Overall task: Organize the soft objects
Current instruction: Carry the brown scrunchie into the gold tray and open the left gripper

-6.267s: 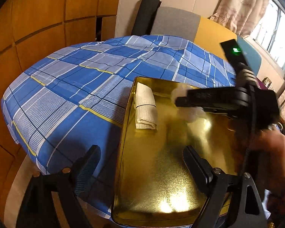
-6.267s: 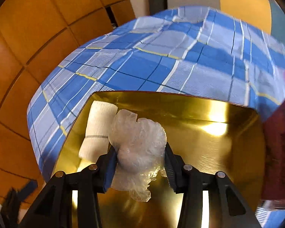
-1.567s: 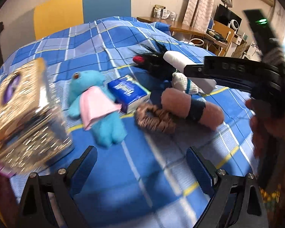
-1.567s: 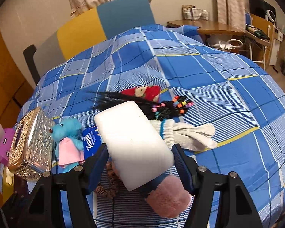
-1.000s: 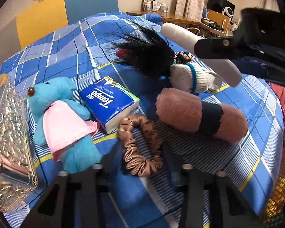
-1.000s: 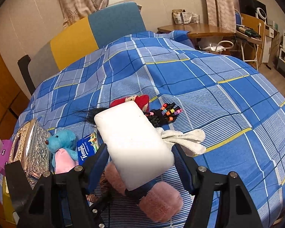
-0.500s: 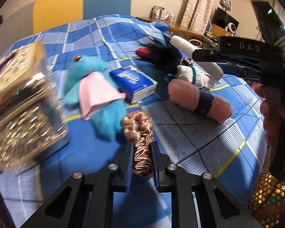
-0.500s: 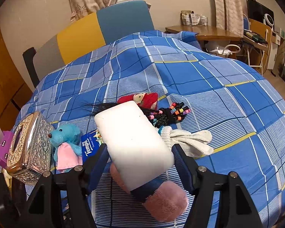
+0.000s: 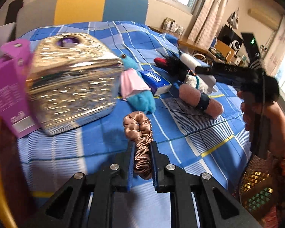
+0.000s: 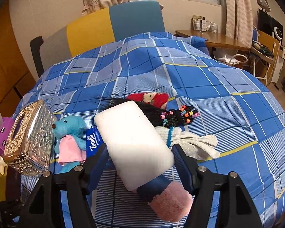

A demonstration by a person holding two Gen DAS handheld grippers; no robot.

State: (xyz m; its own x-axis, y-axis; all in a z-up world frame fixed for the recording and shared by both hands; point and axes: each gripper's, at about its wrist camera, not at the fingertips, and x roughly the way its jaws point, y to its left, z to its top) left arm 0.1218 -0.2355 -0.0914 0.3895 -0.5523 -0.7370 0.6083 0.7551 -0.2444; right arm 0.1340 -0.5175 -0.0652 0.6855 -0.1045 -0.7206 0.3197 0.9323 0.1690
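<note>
My left gripper (image 9: 141, 161) is shut on a brown satin scrunchie (image 9: 139, 131) and holds it above the blue checked cloth. My right gripper (image 10: 140, 161) is shut on a white foam block (image 10: 133, 144) held in the air; it also shows in the left wrist view (image 9: 197, 68). On the cloth lie a blue plush bear with a pink cape (image 10: 69, 138), a pink fuzzy roll with a dark band (image 9: 199, 100), a white knit glove (image 10: 195, 144), a black-haired doll with a red cap (image 10: 152, 99) and a Tempo tissue pack (image 9: 155, 80).
A silver embossed tissue box (image 9: 70, 81) stands close at the left with a purple carton (image 9: 9, 95) beside it. A yellow and blue headboard (image 10: 114, 24) is behind. A wooden desk (image 10: 214, 38) and shelves stand at the right.
My left gripper has lifted the scrunchie and swung left, so the silver box now looms closer. My right gripper keeps the foam block and has barely moved.
</note>
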